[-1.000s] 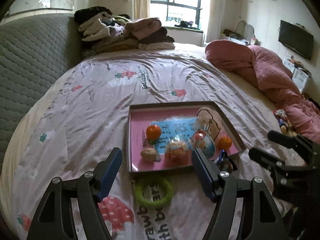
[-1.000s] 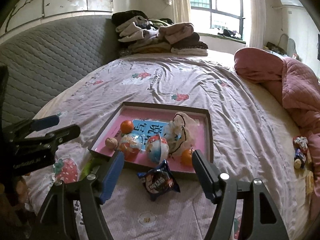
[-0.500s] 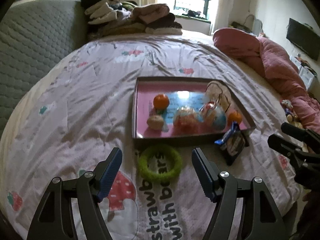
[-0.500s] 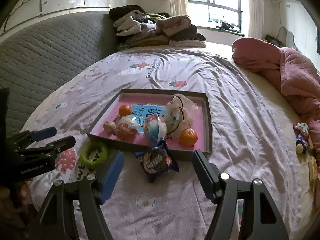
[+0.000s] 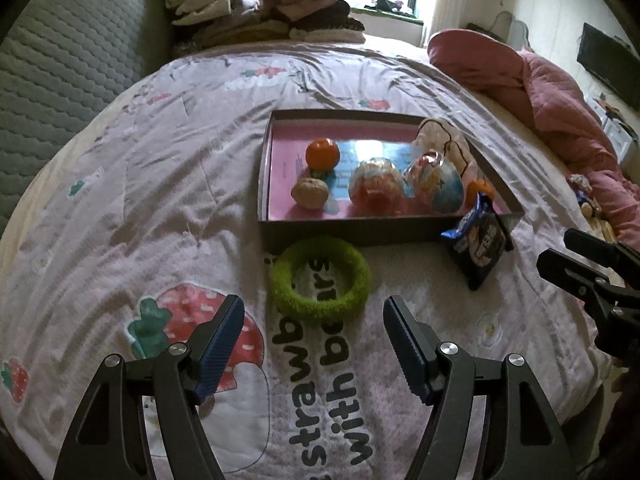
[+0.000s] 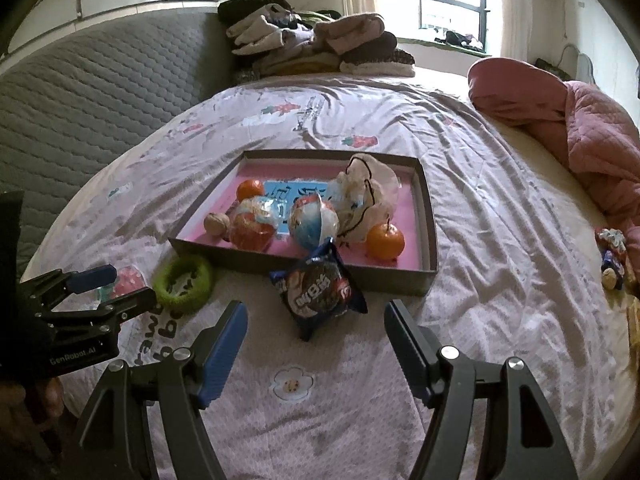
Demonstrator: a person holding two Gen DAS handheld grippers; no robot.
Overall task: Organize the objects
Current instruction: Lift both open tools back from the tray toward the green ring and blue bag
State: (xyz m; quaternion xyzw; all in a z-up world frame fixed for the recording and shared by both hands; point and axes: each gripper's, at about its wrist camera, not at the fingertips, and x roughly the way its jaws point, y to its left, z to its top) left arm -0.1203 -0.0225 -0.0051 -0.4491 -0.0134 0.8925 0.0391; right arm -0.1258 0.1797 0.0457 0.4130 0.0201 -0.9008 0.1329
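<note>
A shallow box with a pink floor [image 5: 276, 144] [image 6: 428, 216] lies on the bed. In it are two oranges [image 5: 322, 153] [image 6: 385, 241], a walnut [image 5: 310, 193], two wrapped round toys [image 5: 376, 186] [image 6: 313, 218] and a pale pouch [image 6: 370, 190]. A green fuzzy ring [image 5: 319, 278] [image 6: 184, 279] lies on the sheet just before the box. A dark snack packet [image 6: 320, 288] [image 5: 478, 240] leans on the box's near wall. My left gripper [image 5: 312, 340] is open, just short of the ring. My right gripper [image 6: 316, 338] is open, just short of the packet.
A pink quilt [image 5: 560, 92] is heaped at the right. Folded clothes [image 6: 316, 46] are stacked at the bed's far end. A grey padded headboard [image 6: 80, 92] runs along the left. Small toys [image 6: 612, 252] lie at the right edge.
Both grippers have pulled back and tilted down; the ring and packet now lie fully in view ahead of the open fingers. Nothing was picked up.
</note>
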